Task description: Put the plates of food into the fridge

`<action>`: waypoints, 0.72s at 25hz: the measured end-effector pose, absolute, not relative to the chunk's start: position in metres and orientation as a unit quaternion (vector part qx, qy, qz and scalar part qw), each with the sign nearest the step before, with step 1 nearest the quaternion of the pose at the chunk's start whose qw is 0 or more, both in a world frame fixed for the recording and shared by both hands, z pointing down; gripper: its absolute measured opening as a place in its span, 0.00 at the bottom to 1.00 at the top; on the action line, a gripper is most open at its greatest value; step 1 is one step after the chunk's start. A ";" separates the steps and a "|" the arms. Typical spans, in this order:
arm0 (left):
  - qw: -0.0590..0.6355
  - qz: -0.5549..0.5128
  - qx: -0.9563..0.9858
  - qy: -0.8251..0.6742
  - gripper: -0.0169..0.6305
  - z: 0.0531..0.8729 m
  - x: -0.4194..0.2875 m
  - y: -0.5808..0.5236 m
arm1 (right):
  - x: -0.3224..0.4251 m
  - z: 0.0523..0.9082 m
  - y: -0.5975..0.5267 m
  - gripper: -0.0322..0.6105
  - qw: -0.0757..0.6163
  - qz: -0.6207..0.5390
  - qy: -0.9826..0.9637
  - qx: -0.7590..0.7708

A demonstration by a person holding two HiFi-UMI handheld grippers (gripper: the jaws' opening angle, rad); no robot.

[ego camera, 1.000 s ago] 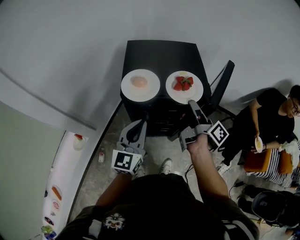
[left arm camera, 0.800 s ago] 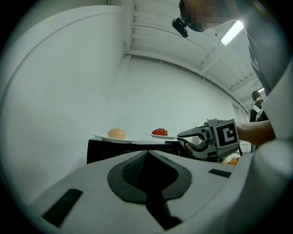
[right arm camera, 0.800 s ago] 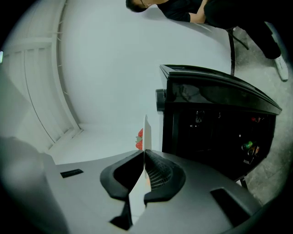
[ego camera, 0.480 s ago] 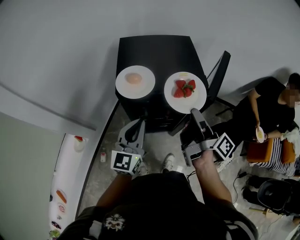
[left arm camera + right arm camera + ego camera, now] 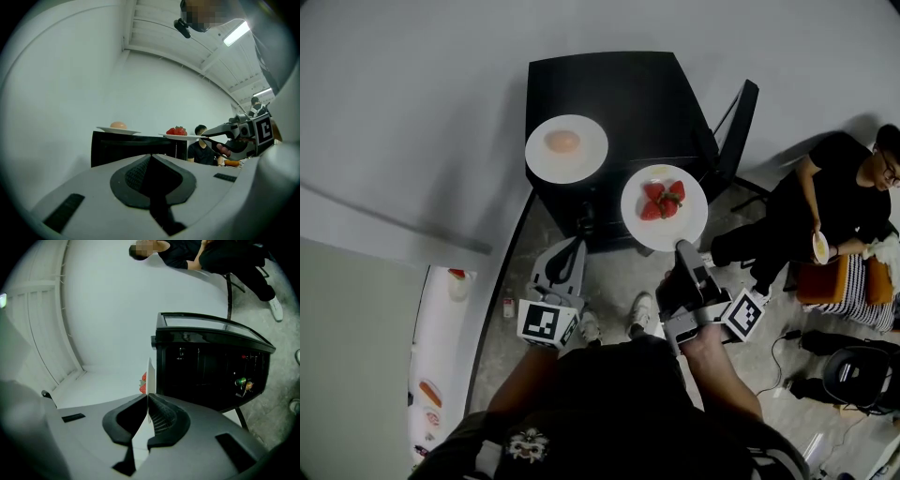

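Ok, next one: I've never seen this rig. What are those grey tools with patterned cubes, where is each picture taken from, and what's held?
A person wears a head camera and carries a hand-held gripper in each hand; the patterned cubes are part of those. One picture looks down from the head; the other two look along each gripper's jaws. On the black cabinet stands a plate with one pale round food. The right hand-held gripper is shut on the rim of the plate of strawberries, at the cabinet's front edge. The left hand-held gripper is shut and empty.
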State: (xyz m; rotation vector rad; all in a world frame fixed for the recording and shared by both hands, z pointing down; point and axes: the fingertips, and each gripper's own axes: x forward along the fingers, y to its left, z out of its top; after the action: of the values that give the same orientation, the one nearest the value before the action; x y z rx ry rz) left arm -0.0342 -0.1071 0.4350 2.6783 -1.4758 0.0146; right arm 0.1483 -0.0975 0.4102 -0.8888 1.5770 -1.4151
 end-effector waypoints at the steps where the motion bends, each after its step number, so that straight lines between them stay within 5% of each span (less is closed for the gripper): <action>1: 0.044 0.007 0.876 -0.480 0.06 0.437 -0.035 -0.107 | 0.148 0.414 -0.094 0.10 0.408 -0.564 0.624 -0.355; 18: 0.061 0.030 0.881 -0.468 0.06 0.472 -0.042 -0.103 | 0.141 0.508 -0.113 0.10 0.400 -0.573 0.602 -0.386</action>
State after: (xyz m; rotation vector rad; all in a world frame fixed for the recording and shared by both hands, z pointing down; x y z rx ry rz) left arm -0.0421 -0.1033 0.4721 2.6654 -1.4170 0.0899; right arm 0.1407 -0.1130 0.5083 -0.9751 1.5233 -1.4492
